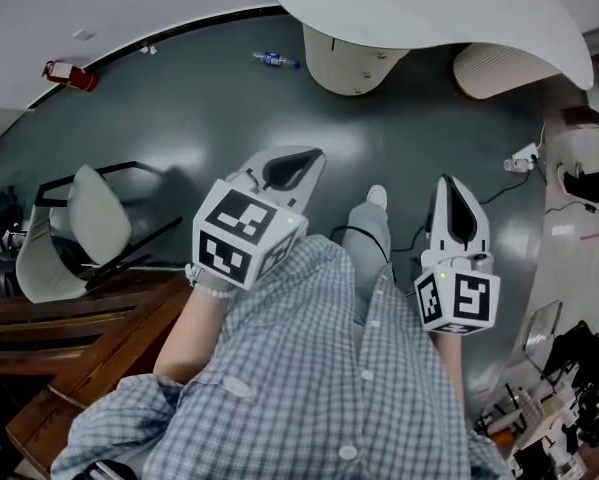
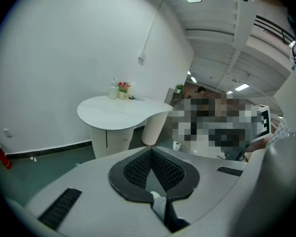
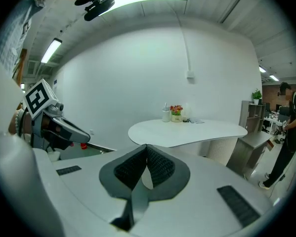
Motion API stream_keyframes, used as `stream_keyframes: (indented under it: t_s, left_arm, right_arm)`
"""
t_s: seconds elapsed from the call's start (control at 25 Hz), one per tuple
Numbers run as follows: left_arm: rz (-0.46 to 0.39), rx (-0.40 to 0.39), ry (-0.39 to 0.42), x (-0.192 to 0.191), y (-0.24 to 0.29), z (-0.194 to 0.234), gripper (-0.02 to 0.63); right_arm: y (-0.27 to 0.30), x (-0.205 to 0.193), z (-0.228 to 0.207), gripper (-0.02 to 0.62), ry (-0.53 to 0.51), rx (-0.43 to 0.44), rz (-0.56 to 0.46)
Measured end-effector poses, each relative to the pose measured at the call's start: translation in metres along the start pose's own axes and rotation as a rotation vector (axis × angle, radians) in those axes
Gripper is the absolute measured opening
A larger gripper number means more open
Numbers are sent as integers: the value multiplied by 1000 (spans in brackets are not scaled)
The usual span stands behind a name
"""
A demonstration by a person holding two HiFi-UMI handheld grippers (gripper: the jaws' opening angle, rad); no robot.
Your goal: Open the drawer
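Left gripper (image 1: pixel 297 164) and right gripper (image 1: pixel 453 200), closed, face table (image 1: pixel 429 13).

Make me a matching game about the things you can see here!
Things:
1 extinguisher
2 flowers
3 chair
4 shirt

Clues:
A checked
B on the table
C red, on the floor
D white seat, black frame

Pairs: 1-C, 2-B, 3-D, 4-A
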State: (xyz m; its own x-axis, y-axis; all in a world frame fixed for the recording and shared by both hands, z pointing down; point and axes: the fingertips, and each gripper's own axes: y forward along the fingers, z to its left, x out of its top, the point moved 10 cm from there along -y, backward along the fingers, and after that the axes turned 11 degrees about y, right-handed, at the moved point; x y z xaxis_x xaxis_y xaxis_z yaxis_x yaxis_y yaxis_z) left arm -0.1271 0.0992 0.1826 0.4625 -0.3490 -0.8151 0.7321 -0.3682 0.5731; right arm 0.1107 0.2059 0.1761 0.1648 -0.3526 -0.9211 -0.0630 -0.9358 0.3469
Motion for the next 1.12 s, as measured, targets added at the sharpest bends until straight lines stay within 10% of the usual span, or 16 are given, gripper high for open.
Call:
stream_keyframes:
  t_s: [0.6, 1.12]
  left_arm:
    - [-26, 317, -152, 63, 84, -43, 0]
    - [-3, 478, -275, 48, 80, -63, 0]
  right_arm:
    - [75, 40, -139, 8, -115, 325, 94]
    - [117, 22, -133, 8, -181, 546, 206]
